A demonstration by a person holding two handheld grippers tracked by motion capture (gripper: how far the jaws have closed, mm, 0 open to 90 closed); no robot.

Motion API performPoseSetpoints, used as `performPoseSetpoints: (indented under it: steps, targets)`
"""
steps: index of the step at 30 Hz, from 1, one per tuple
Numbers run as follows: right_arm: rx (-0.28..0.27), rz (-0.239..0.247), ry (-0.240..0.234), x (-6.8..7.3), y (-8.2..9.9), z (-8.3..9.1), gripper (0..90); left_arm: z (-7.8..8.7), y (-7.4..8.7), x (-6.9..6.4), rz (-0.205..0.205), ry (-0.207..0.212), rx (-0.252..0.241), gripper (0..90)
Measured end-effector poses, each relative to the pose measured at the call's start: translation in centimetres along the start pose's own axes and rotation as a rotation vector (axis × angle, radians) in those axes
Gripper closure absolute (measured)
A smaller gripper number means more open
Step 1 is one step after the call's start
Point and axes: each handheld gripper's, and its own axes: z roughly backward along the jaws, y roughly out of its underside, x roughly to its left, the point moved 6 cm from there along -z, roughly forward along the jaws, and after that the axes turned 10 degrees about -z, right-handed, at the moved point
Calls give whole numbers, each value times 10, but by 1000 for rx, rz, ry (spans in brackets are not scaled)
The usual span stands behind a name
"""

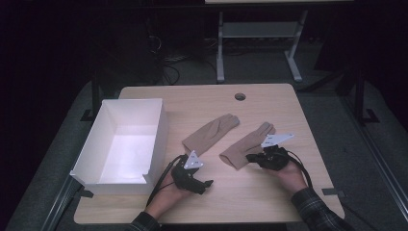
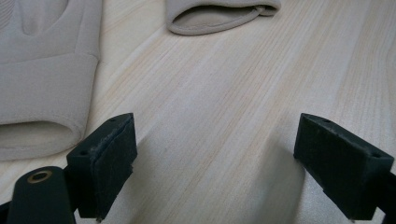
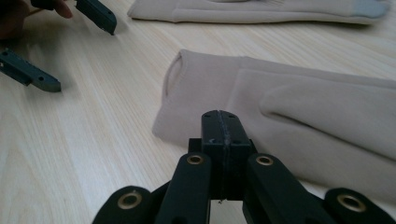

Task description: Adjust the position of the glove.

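High view first: your right hand-held gripper (image 1: 251, 157) sits at the cuff end of the nearer glove (image 1: 246, 143), which lies flat on the bench (image 1: 269, 202) with its fingers pointing away from you and to the right. The second glove (image 1: 210, 132) lies just beside it on the left, slanted the same way, the two apart by a narrow strip of wood. Your left hand-held gripper (image 1: 208, 183) rests on the bench below that second glove's cuff, near but not touching it, and a white box (image 1: 90, 153) stands open at the left edge of the bench.

Right gripper view shows your jaws pressed flat together, pad to pad, with nothing visible between them. The tips stand right at the cuff edge of the nearer glove (image 3: 289, 112); whether they touch the fabric is hard to tell from this angle, since the jaws cover the spot. The other glove (image 3: 261, 11) stretches across farther off.

Left gripper view shows your jaws spread wide over bare wood, one glove's cuff (image 2: 42, 93) just beyond the left jaw and the other cuff (image 2: 215, 18) farther ahead.
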Motion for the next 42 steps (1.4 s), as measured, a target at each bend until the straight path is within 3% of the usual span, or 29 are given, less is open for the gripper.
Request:
performPoseSetpoints:
  steps: [6,14,22,32,42]
  targets:
    - [19,15,-13,9,-5,-14,898,0,0,0,0,0,0,125]
    - [47,26,-14,8,-3,-26,898,0,0,0,-1,1,0,125]
    - [75,34,-10,8,1,-24,899,0,0,0,-2,2,1,125]
    - [101,24,-8,7,10,-14,899,0,0,0,-5,3,0,125]
    - [129,3,4,0,27,11,899,0,0,1,-6,3,-1,125]
